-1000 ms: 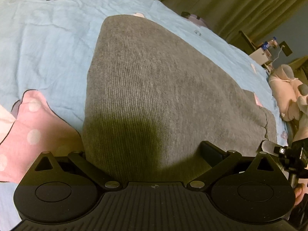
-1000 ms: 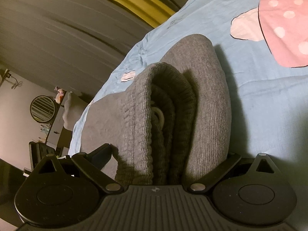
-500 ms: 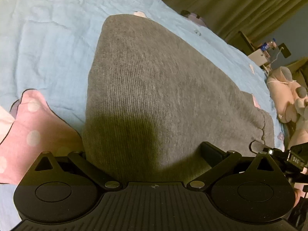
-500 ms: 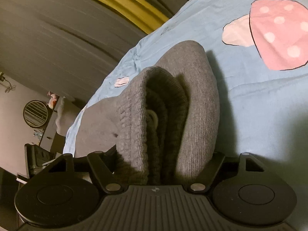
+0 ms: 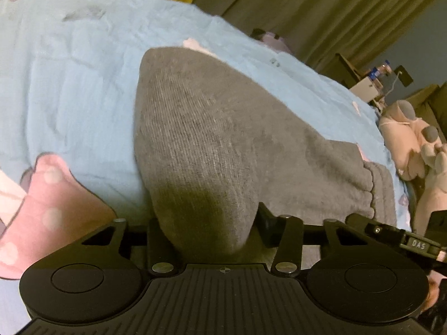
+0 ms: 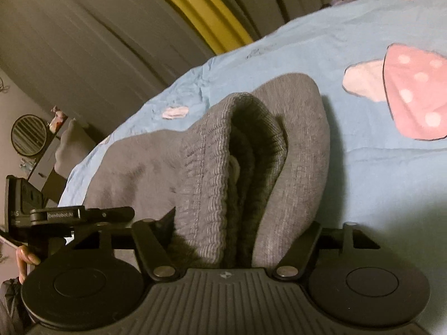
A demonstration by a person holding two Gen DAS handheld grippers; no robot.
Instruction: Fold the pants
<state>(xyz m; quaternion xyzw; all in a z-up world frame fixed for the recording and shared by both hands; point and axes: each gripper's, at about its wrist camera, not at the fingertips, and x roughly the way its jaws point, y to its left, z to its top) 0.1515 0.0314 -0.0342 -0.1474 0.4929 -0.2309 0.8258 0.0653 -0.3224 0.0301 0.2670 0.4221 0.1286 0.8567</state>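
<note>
Pants [image 6: 245,167] waistband shows only from right wrist.

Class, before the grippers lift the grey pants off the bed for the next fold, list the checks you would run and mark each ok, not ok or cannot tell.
1. Cloth between left gripper fingers: ok, jaws closing on pants.
2. Waistband bunch inside right gripper: ok, jaws closing.
3. All layers caught on right: cannot tell.
4. Bedsheet not pinched: cannot tell.
5. Plush toy away from pants: ok.
</note>
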